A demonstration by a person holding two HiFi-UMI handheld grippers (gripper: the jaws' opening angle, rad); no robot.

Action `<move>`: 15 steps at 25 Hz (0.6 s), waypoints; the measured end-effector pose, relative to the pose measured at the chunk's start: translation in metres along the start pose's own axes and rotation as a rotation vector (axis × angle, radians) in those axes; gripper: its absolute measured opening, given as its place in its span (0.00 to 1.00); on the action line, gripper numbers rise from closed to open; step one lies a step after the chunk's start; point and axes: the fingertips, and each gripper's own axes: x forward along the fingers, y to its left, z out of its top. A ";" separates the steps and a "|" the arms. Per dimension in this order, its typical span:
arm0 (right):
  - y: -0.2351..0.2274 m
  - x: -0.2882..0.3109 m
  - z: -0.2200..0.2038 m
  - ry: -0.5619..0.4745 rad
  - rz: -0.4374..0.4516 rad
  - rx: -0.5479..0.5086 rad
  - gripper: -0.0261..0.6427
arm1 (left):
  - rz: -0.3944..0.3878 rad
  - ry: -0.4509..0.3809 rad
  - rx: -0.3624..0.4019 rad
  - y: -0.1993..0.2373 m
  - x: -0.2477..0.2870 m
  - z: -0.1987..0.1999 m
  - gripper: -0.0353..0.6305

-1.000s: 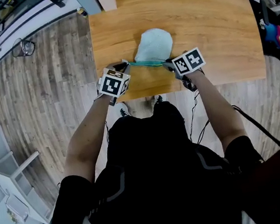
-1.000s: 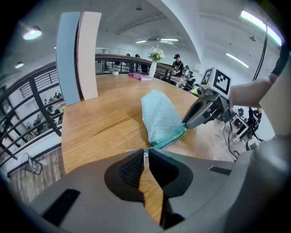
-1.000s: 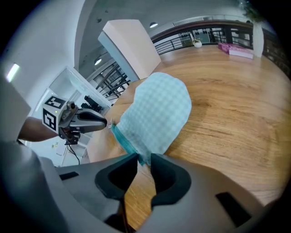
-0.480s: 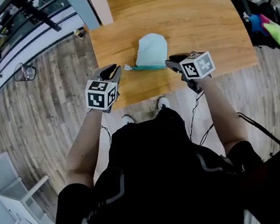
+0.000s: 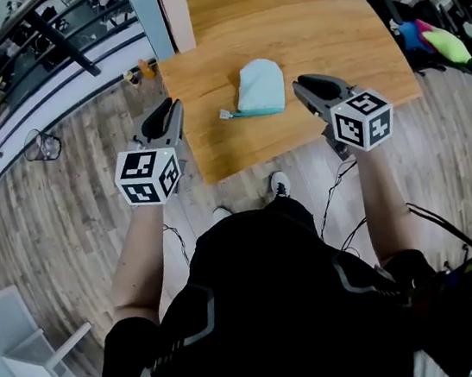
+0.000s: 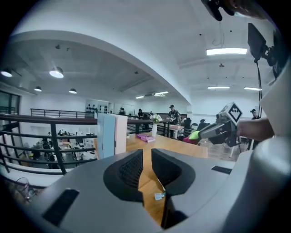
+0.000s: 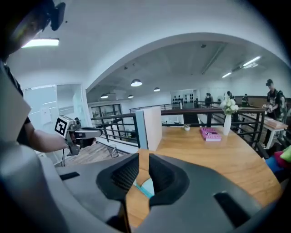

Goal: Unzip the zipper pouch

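Wooden worktop (image 5: 355, 44) carries the pale-teal zipper pouch (image 5: 258, 84) near its front edge, lying free between my two tongs. My left tongs (image 5: 173, 109) have just eased apart and my right tongs (image 5: 304, 87) have just narrowed; both are released, with nothing in them. Its zipper edge (image 5: 253, 113) runs left-right facing me, pull tab (image 5: 226, 114) at left, rounded end away. I judge the pull done; next, confirm the mouth opens.

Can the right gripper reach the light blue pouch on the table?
Probably yes. The right gripper hovers beside the pouch, with only bare table between them. Its jaws have just been closing, slightly apart, nothing between them.
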 end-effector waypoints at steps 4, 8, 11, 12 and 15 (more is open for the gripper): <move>0.026 -0.027 0.029 -0.115 -0.063 -0.010 0.14 | 0.039 -0.069 0.007 0.008 -0.032 0.024 0.17; 0.041 -0.043 0.072 -0.224 -0.101 -0.027 0.06 | 0.078 -0.152 0.023 0.018 -0.050 0.062 0.13; 0.055 -0.057 0.094 -0.256 -0.094 -0.071 0.06 | 0.098 -0.172 0.004 0.018 -0.061 0.080 0.11; 0.057 -0.063 0.102 -0.269 -0.095 -0.091 0.06 | 0.106 -0.176 0.011 0.015 -0.063 0.086 0.11; 0.060 -0.079 0.119 -0.306 -0.104 -0.155 0.05 | 0.124 -0.187 0.014 0.003 -0.071 0.101 0.10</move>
